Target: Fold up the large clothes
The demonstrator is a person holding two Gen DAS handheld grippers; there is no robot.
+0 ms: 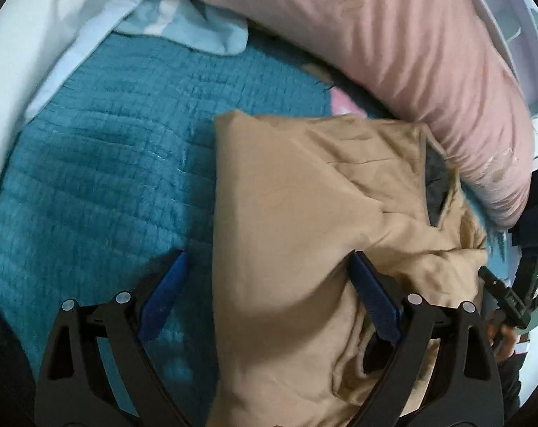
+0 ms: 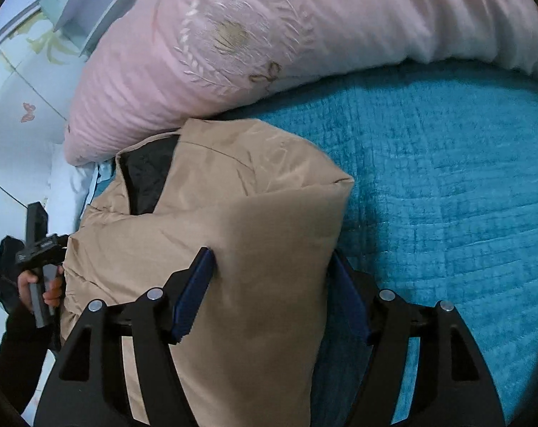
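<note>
A tan padded jacket [image 1: 304, 213] with a dark lining [image 1: 434, 178] lies folded in a thick bundle on the teal bedspread [image 1: 109, 160]. My left gripper [image 1: 269, 259] is open, its blue-padded fingers straddling the bundle's near left edge. In the right wrist view the jacket [image 2: 233, 213] fills the lower middle, dark lining [image 2: 148, 178] showing at its far left. My right gripper [image 2: 272, 256] is open, fingers set either side of the bundle's near right edge. Each view shows the other hand-held gripper at the frame's side.
A large pink quilt [image 1: 393, 35] [image 2: 269, 35] is piled along the far side of the bed, touching the jacket's far edge. White and pale-blue bedding [image 1: 162, 17] lies at the far left. Floor tiles [image 2: 16, 82] show past the bed edge.
</note>
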